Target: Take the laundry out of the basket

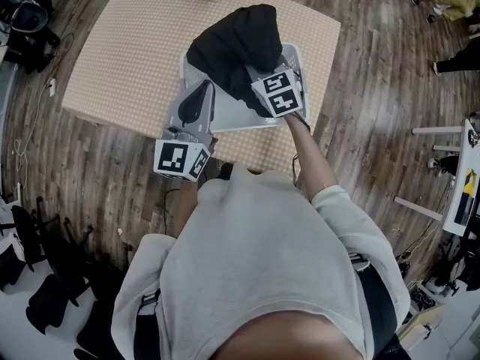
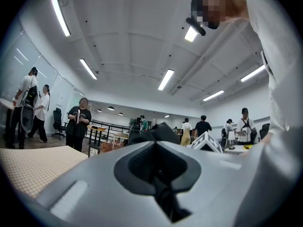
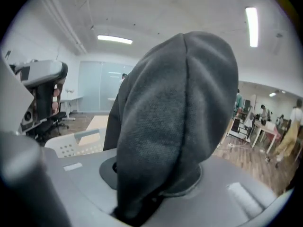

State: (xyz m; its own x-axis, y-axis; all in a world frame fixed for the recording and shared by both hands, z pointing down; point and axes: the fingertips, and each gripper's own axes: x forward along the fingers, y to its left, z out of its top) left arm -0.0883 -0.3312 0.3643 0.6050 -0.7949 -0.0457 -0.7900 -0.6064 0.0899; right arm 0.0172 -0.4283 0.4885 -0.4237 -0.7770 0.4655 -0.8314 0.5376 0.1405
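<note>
1. The table [image 1: 112, 66] with its pale dotted cover shows whole only in the head view, standing on a wooden plank floor [image 1: 375, 88]. The left gripper view catches just one corner of it [image 2: 33, 167].
2. Only the left gripper view shows the wider room: several people [image 2: 79, 122] stand along the far side under strip lights.
3. The white laundry basket [image 1: 232, 118] sits on the near half of the table. The right gripper view shows only a piece of its perforated wall [image 3: 80, 143], low at the left.
4. The black garment [image 1: 240, 40] hangs bunched above the basket, its lower folds draping over the far rim. In the right gripper view it fills the middle of the frame [image 3: 175, 117]. The left gripper view shows only its top [image 2: 158, 131].
5. The right gripper [image 1: 262, 88] is clamped on the black garment. Its own view shows the cloth running down between the jaws [image 3: 156, 193]. It tilts somewhat downward over the basket's right side, on a bare forearm [image 1: 311, 156] stretched forward from a pushed-up sleeve.
6. The left gripper [image 1: 196, 100] sits level at the basket's near left corner. Its jaws are pressed together with nothing between them [image 2: 154, 145].
7. The right gripper's marker cube [image 2: 208, 141] shows in the left gripper view, just right of the garment.
</note>
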